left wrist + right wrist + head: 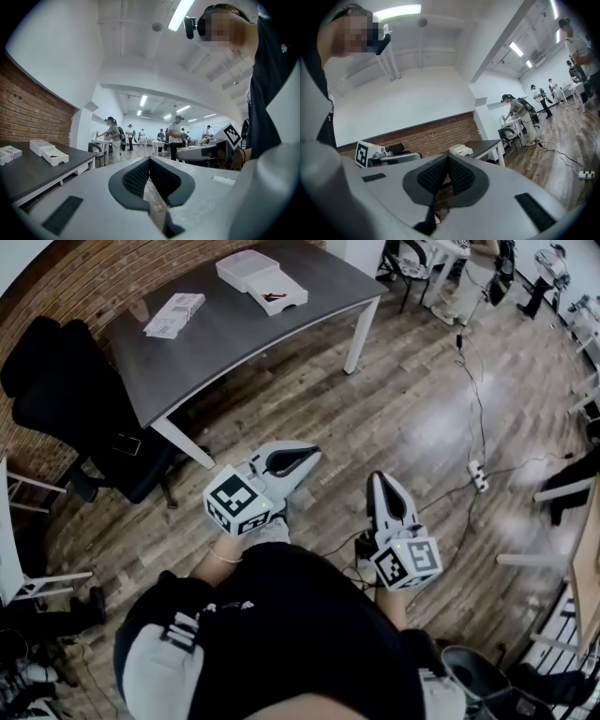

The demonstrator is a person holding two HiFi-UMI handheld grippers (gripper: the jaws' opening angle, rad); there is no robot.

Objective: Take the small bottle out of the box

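A white box (263,281) lies open on the dark table (234,334) far ahead, its two halves side by side. A small dark red thing (272,297) rests in the nearer half; I cannot tell whether it is the small bottle. The same box (48,153) appears at the left in the left gripper view and as a small white box (461,150) in the right gripper view. The person holds both grippers low, close to the body and well short of the table. My left gripper (314,454) and my right gripper (378,480) are both shut and hold nothing.
A printed packet (175,315) lies on the table's left part. A black office chair (89,418) stands left of the table. A power strip (478,475) and its cable lie on the wooden floor at the right. Several people (176,136) stand at far tables.
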